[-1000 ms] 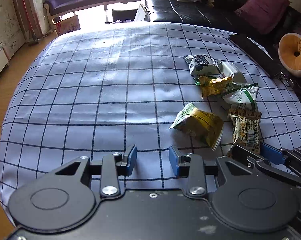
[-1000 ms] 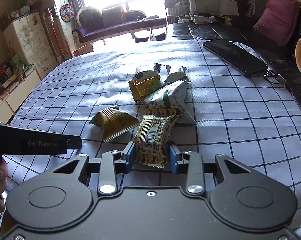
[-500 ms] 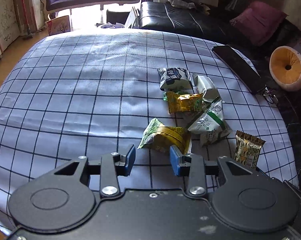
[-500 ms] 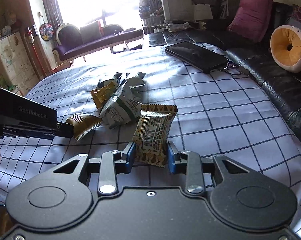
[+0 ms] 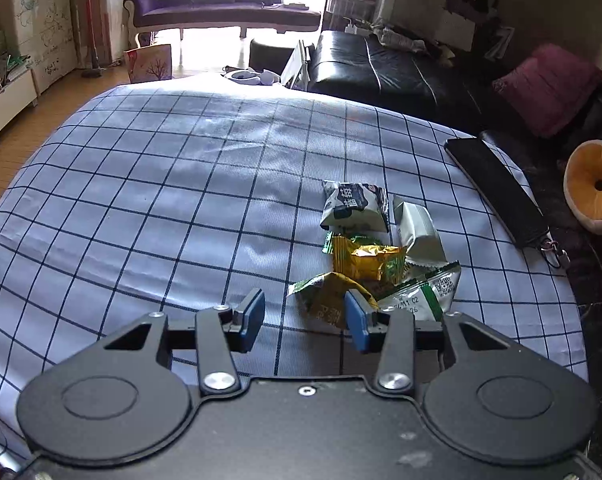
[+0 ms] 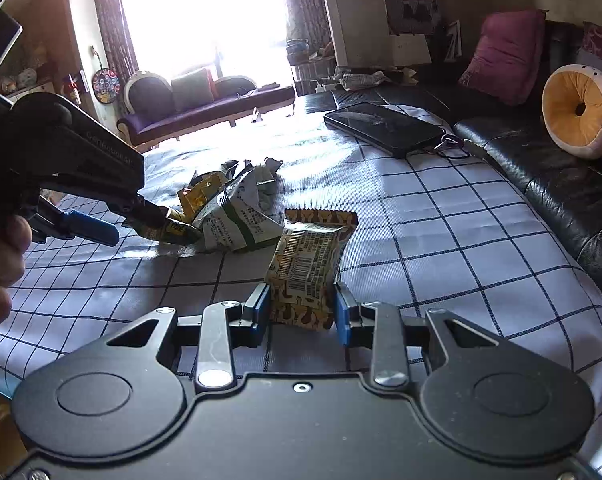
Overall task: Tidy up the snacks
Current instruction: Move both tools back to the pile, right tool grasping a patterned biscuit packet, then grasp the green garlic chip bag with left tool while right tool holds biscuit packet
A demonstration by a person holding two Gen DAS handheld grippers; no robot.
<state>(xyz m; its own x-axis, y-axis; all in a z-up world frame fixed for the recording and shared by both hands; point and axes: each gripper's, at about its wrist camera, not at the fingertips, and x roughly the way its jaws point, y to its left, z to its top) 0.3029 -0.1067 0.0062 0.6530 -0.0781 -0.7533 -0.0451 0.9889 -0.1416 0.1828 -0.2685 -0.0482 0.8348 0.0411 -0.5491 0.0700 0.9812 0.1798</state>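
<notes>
Checked tabletop [image 5: 161, 184]: my right gripper [image 6: 301, 310] jaws hold cashew packet [image 6: 311, 256]; left gripper [image 5: 303, 314] jaws opening, empty, beside yellow-green packet [image 5: 327, 296]. Next: place cashew packet aside.

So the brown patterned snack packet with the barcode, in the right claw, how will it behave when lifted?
The brown patterned snack packet with the barcode probably stays fairly stiff: it stands up from the right claw without drooping. It looks puffy and small, so likely light. Its glossy film may slip if the grip loosens.

On the checked cloth [image 5: 181, 200] the snack packets [image 5: 365, 240] lie bunched together right of centre — a phone [image 5: 497, 188] lies farther right by the edge, a sofa [image 5: 401, 68] behind it.
</notes>
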